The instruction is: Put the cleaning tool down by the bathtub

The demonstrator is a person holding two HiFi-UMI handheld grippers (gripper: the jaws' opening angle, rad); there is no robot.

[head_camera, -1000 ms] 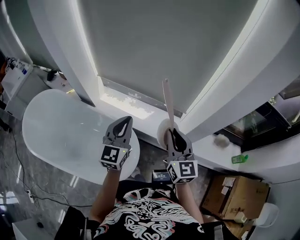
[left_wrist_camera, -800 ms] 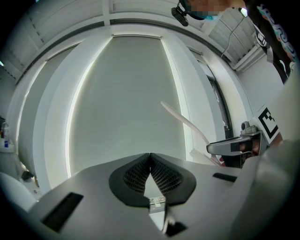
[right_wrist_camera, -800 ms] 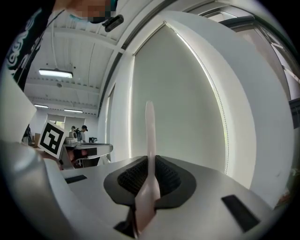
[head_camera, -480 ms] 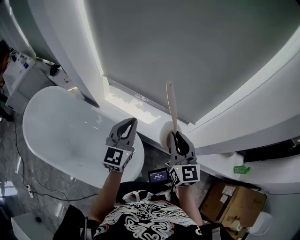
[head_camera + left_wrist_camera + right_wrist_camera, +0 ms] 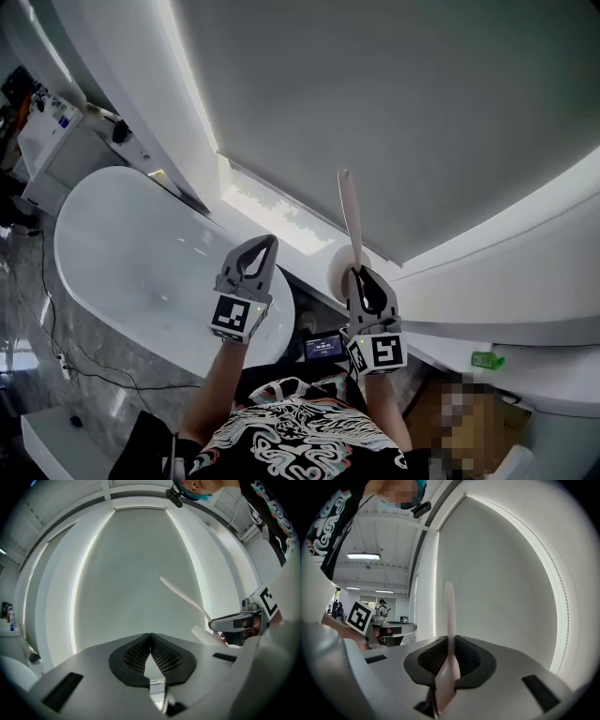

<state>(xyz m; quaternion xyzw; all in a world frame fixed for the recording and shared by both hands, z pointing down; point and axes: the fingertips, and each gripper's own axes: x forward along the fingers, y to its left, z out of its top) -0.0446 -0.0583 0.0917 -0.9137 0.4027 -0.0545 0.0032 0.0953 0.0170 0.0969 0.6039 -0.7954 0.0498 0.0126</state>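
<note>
My right gripper [image 5: 361, 274] is shut on the cleaning tool [image 5: 350, 218], a pale long-handled brush whose handle sticks up past the jaws toward the grey blind. Its round white head [image 5: 335, 269] shows just left of and behind the gripper. The right gripper view has the handle [image 5: 450, 620] running straight up from between the pads. My left gripper [image 5: 263, 243] is shut and holds nothing, raised beside the right one. The white bathtub [image 5: 131, 262] lies at the left, below and behind the left gripper. In the left gripper view, the tool [image 5: 185, 601] and the right gripper [image 5: 234, 623] show at the right.
A large grey roller blind [image 5: 394, 103] fills the window ahead, framed by white curved wall bands. A white counter [image 5: 487, 361] with a small green bottle [image 5: 483, 359] runs at the right. A white cabinet [image 5: 56, 131] stands far left. A cable lies on the marbled floor [image 5: 56, 347].
The head view has shifted, so the tub, blind and counter sit differently in frame. Both grippers keep their raised pose, the right still clamped on the tool.
</note>
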